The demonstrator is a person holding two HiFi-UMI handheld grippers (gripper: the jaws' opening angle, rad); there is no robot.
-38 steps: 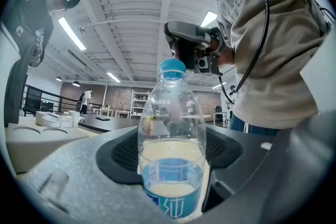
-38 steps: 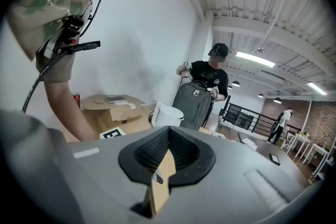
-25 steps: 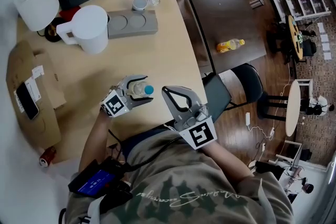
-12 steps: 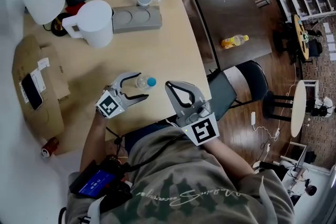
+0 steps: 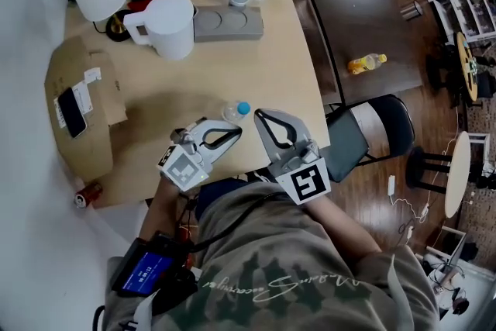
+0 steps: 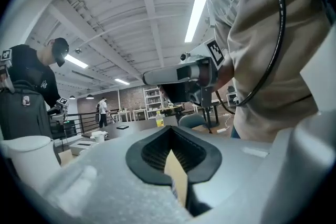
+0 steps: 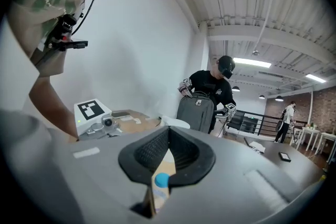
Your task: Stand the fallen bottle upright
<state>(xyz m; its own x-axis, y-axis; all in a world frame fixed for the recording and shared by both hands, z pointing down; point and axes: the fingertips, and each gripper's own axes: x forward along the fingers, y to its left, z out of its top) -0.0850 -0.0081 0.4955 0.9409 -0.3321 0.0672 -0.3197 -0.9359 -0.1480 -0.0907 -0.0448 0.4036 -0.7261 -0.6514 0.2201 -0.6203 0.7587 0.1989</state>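
The small clear plastic bottle [image 5: 234, 112], topped by a round blue cap [image 5: 243, 108], stands upright on the smooth, pale wooden desk [image 5: 256, 66], near its front edge and just beside the tips of both tools. The left hand-held gripper [image 5: 237, 130] has just been closing: its grey jaws, lined with ribbed black pads, meet with nothing between them. The right hand-held gripper [image 5: 259, 115] is likewise closed and empty, and the bottle shows through the narrow slit beyond its pads.

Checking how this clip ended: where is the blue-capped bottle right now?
In the head view the bottle stands upright on the tan table, near its front edge, just beyond the tips of the left gripper and right gripper.
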